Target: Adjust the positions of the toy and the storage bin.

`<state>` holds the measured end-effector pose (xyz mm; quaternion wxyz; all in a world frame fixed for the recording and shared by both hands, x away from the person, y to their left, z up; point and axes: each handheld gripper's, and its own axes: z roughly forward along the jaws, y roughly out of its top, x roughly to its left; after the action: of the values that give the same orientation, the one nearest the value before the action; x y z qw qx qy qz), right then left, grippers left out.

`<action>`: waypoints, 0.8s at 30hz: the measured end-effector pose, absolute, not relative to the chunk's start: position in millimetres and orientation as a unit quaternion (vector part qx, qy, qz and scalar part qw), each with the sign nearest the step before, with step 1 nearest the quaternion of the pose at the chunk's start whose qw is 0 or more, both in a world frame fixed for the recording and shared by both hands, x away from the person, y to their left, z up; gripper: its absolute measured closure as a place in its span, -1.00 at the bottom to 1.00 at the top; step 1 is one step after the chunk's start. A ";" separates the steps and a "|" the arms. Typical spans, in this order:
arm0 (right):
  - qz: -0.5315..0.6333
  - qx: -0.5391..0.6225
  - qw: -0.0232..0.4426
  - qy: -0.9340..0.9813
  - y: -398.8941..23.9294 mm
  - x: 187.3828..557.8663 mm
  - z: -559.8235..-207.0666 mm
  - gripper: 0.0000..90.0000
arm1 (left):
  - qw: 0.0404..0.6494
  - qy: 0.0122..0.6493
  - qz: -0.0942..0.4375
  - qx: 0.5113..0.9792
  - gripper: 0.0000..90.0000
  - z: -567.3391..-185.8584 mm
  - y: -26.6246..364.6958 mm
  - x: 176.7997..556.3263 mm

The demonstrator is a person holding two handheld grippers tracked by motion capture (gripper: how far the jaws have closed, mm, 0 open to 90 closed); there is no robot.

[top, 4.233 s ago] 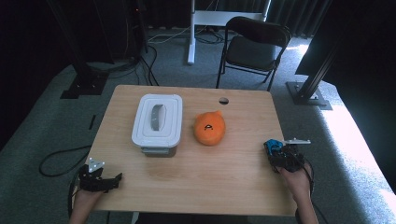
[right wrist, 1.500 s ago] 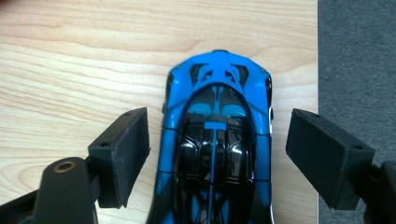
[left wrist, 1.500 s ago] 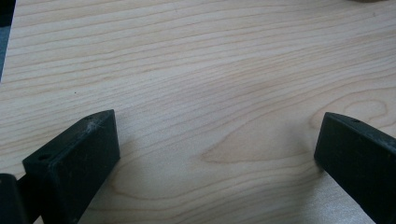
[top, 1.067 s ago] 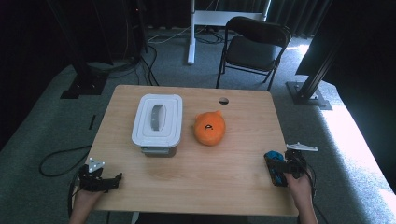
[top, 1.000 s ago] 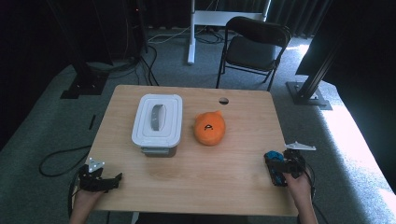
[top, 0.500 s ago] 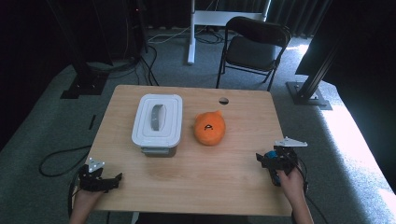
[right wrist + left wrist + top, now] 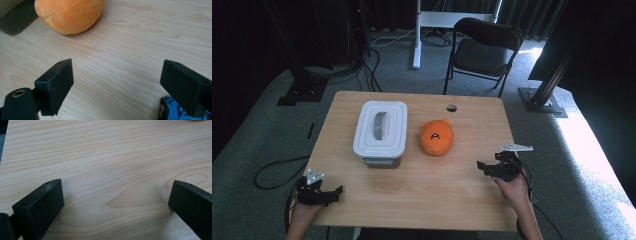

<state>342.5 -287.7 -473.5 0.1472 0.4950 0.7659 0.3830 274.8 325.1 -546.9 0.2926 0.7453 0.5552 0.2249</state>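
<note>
An orange plush ball [image 7: 436, 137] lies mid-table, just right of a white lidded box [image 7: 380, 129] with a grey handle. My right gripper [image 7: 484, 169] rests low over the table's right front, pointing left toward the plush, with its jaws wide apart and nothing between them. In the right gripper view the plush [image 7: 70, 15] lies ahead at upper left, well beyond the gripper [image 7: 117, 82]. A blue item [image 7: 175, 112] peeks out under the right-hand jaw. My left gripper [image 7: 334, 194] sits at the front left corner, and in its own view [image 7: 115, 202] it stands open over bare wood.
The wooden table [image 7: 422, 200] has a round cable hole [image 7: 451, 107] near its far edge. A black folding chair [image 7: 484, 50] stands behind it. Cables trail on the carpet at left [image 7: 277, 167]. A dark corner of the box's base [image 7: 17, 17] shows beside the plush.
My right gripper has swung in from the table's right edge to the left and now points at the plush. The left gripper has stayed put.
</note>
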 end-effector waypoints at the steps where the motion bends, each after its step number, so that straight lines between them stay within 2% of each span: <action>1: 0.381 0.496 0.146 0.767 -283.8 346.3 -473.8 -0.76 | 0.293 0.555 0.225 0.745 -0.99 -546.9 325.1 274.9; 13: 0.379 0.481 0.150 0.776 -264.2 360.5 -472.2 -0.75 | 0.293 0.555 0.225 0.745 -0.99 -546.9 325.1 274.9; 24: 0.379 0.472 0.133 0.785 -248.1 374.8 -470.2 -0.74 | 0.293 0.554 0.225 0.746 -0.99 -546.9 325.3 274.8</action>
<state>374.8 -248.1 -470.2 0.1327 0.4717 0.7850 0.3789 274.8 325.3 -546.9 0.2928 0.7459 0.5545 0.2246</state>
